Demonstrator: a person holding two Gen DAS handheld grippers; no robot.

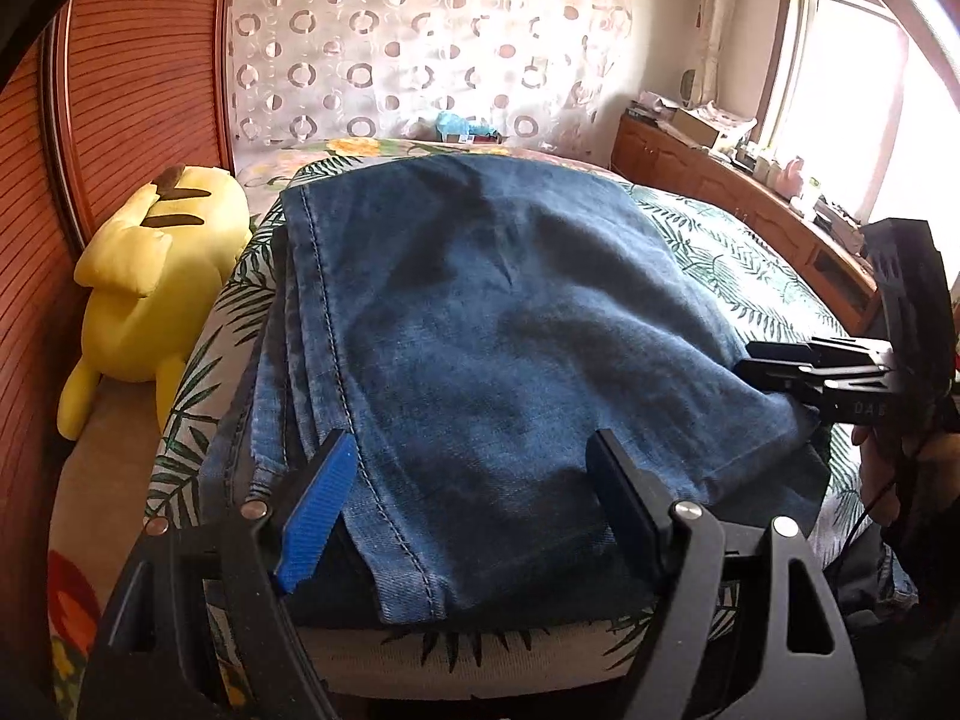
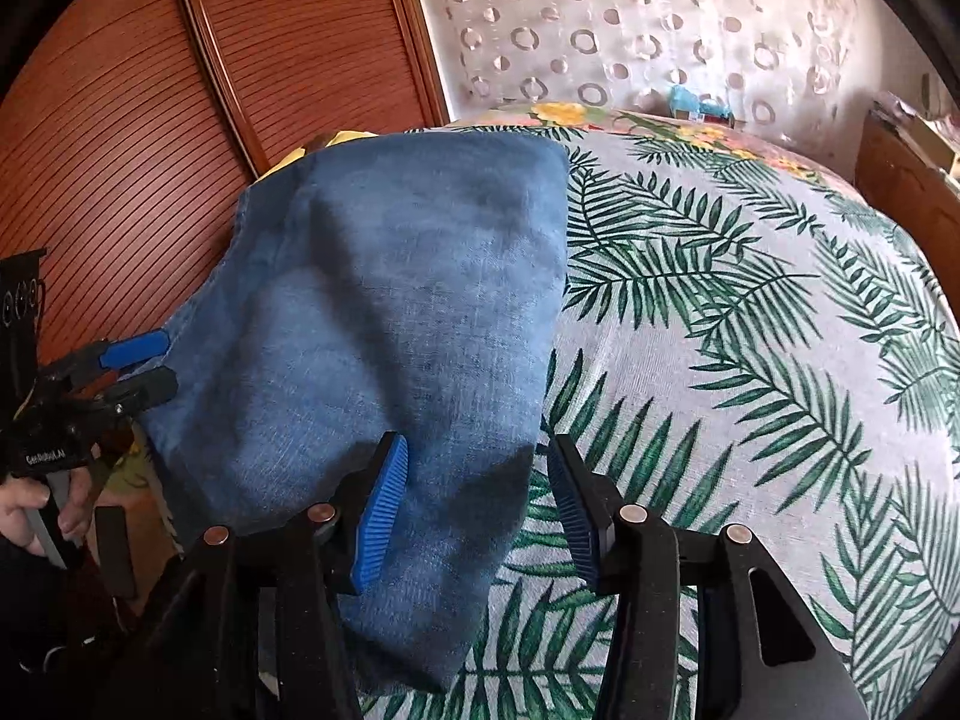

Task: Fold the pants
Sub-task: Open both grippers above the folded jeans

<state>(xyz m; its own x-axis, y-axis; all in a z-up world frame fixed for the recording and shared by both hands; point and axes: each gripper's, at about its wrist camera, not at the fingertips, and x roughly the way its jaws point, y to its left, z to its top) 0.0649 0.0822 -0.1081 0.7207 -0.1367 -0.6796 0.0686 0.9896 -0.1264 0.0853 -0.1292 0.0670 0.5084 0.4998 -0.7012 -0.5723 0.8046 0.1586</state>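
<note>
Blue denim pants point(image 1: 480, 312) lie folded in layers on the bed, hem edge nearest me. My left gripper point(image 1: 474, 504) is open, its fingers straddling the near hem without pinching it. In the right wrist view the pants point(image 2: 384, 312) cover the left part of the bed. My right gripper point(image 2: 477, 510) is open over the near right corner of the denim. The right gripper also shows in the left wrist view point(image 1: 798, 372) at the pants' right edge; the left gripper shows in the right wrist view point(image 2: 141, 366) at their left edge.
The bed has a palm-leaf sheet point(image 2: 750, 330). A yellow plush toy point(image 1: 150, 288) lies by the wooden wardrobe point(image 1: 120, 90) on the left. A wooden cabinet point(image 1: 750, 204) with clutter stands under the window on the right. A blue toy point(image 1: 459, 126) sits at the head.
</note>
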